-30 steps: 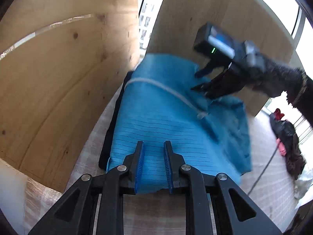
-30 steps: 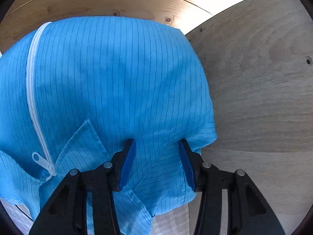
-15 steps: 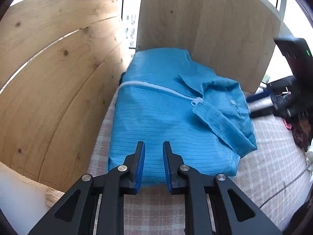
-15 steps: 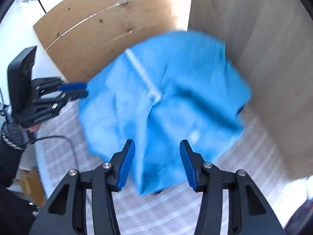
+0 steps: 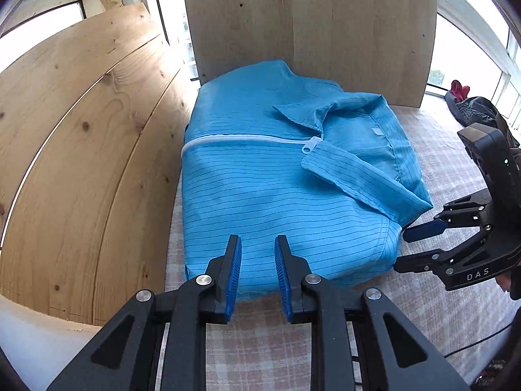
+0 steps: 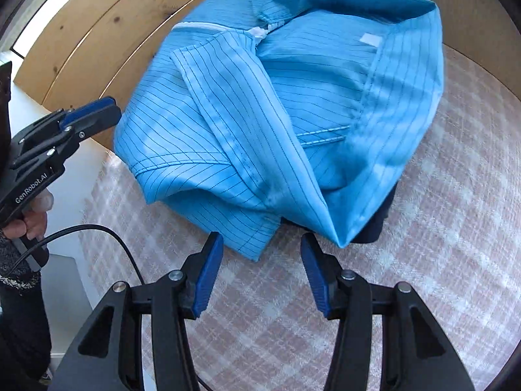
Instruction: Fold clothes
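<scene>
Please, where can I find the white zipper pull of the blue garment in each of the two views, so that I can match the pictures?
Left wrist view: the zipper pull lies right of centre, at the right end of the white zipper, under the collar.
Right wrist view: the zipper pull is near the top, at centre, between the collar flaps.
Shared landmark: the small white label inside the collar.

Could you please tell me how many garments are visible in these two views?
3, perhaps more: the folded blue jacket on the checked cloth, a dark garment peeking out beneath it, and a dark heap by the window, which may hold several.
</scene>
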The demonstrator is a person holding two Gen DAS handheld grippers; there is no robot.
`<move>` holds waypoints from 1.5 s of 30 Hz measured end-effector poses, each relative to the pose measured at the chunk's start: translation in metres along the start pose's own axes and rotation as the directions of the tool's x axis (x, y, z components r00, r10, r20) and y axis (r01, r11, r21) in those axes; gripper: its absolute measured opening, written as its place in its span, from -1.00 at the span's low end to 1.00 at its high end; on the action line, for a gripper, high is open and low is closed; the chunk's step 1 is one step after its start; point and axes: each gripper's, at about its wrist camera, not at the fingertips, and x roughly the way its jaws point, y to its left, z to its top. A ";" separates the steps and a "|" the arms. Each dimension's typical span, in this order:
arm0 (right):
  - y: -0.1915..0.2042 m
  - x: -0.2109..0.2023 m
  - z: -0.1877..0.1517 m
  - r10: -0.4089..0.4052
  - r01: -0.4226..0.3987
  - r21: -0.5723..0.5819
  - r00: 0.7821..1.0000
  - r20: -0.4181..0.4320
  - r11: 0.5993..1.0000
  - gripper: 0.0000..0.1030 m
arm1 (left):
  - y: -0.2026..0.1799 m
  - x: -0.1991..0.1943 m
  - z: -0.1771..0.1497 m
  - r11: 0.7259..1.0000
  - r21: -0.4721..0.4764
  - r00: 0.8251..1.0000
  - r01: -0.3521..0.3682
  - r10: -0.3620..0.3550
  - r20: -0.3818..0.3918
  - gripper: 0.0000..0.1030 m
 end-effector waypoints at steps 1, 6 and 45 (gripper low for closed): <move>-0.002 0.006 0.003 0.035 -0.034 0.023 0.999 -0.006 0.999 -0.05 | 0.003 0.001 0.001 1.000 -0.008 1.000 0.004 -0.004 -0.001 -0.59; -0.006 0.010 0.011 0.187 -0.187 0.089 0.982 0.001 0.978 -0.73 | 0.013 0.016 0.001 0.999 -0.031 0.999 0.020 -0.021 -0.027 -0.62; 0.027 -0.014 0.238 -0.368 0.440 -0.425 0.897 0.243 0.791 -0.39 | 0.043 0.056 -0.008 0.978 -0.207 0.998 0.026 -0.014 0.057 -0.42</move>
